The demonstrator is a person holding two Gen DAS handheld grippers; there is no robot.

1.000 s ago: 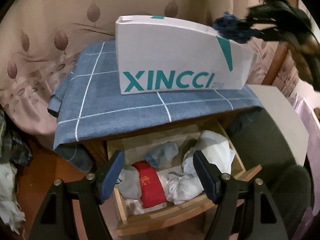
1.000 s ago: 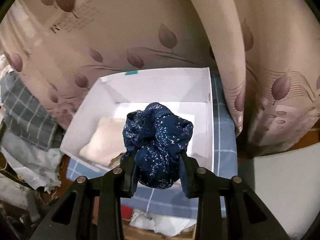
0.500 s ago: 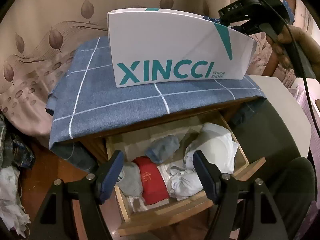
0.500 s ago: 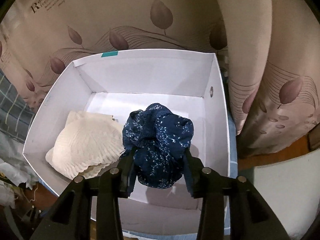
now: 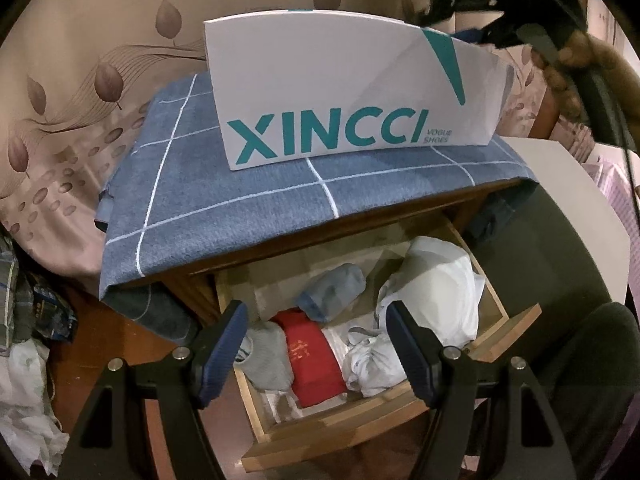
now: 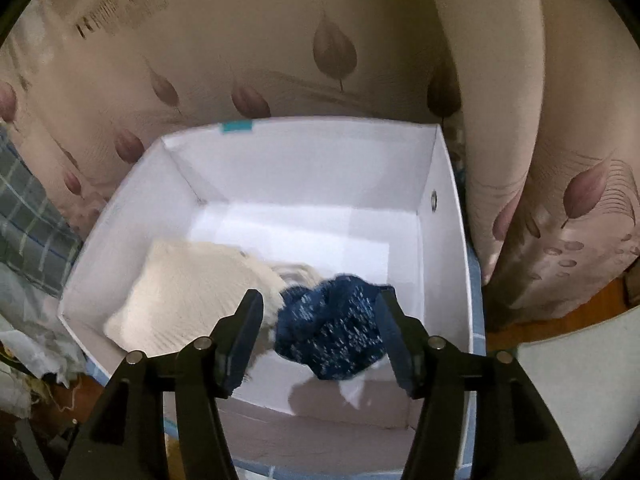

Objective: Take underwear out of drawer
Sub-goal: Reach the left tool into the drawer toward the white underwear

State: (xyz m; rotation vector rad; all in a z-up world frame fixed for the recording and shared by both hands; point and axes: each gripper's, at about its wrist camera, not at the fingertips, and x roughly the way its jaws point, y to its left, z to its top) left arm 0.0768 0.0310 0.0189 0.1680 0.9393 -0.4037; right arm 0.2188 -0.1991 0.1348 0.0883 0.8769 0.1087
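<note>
Only real readable text here is on the white shoe box [image 5: 340, 92] sitting on the blue checked cloth [image 5: 248, 204]: big teal "XINCCI" across its front side, with tiny "VOGUE SHOES" in two lines right after the last letter. There's also a teal slanted stripe up toward the box's right corner, no letters on it. The red folded garment [image 5: 312, 356] in the drawer [image 5: 360, 420] below the box has a small gold mark, maybe characters, too small to read.

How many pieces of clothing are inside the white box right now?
2: a cream piece at the box's left, and a dark blue one beside it. More may lie hidden underneath.
</note>
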